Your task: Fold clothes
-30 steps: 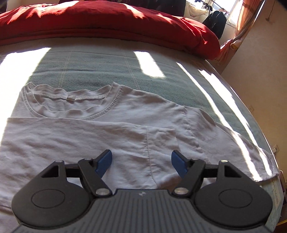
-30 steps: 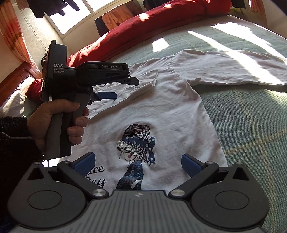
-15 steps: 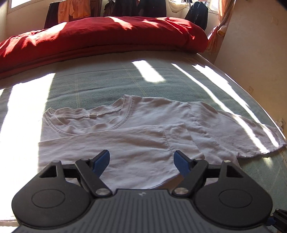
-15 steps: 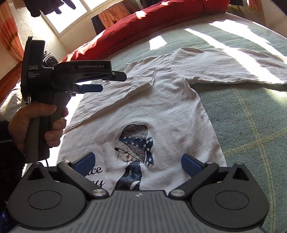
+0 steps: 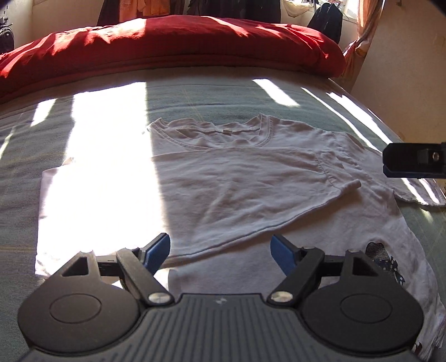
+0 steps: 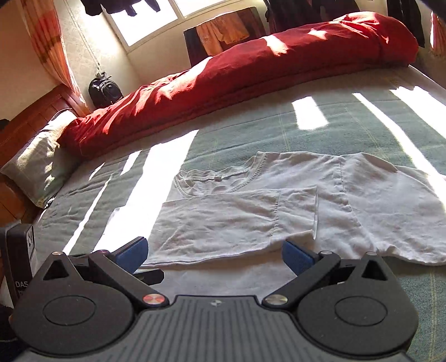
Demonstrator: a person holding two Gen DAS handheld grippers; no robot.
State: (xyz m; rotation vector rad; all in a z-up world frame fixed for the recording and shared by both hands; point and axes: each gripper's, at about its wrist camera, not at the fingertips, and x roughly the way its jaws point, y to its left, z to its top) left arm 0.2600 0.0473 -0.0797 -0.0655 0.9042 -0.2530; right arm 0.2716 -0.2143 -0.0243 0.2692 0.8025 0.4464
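A white T-shirt (image 5: 251,192) lies flat on the green bedspread (image 5: 211,100), collar toward the red duvet. Its left side and sleeve are folded inward across the chest, and part of its dark blue print (image 5: 387,259) shows at the lower right. My left gripper (image 5: 220,253) hovers open over the shirt's near part with nothing between its blue pads. The right gripper's fingers (image 5: 409,163) reach in from the right edge above the other sleeve. In the right wrist view the shirt (image 6: 278,214) lies ahead and my right gripper (image 6: 214,253) is open and holds nothing.
A rolled red duvet (image 6: 251,72) lies across the far side of the bed, with a pillow (image 6: 33,170) and a wooden headboard (image 6: 30,117) to the left. Bright sun stripes cross the bedspread. Clothes hang by the window (image 6: 150,19). A wall (image 5: 412,69) borders the bed on the right.
Both grippers have drawn back from the shirt, so more of it and the bed shows. The right view has swung from the print to the collar and folded sleeve. Both stay open.
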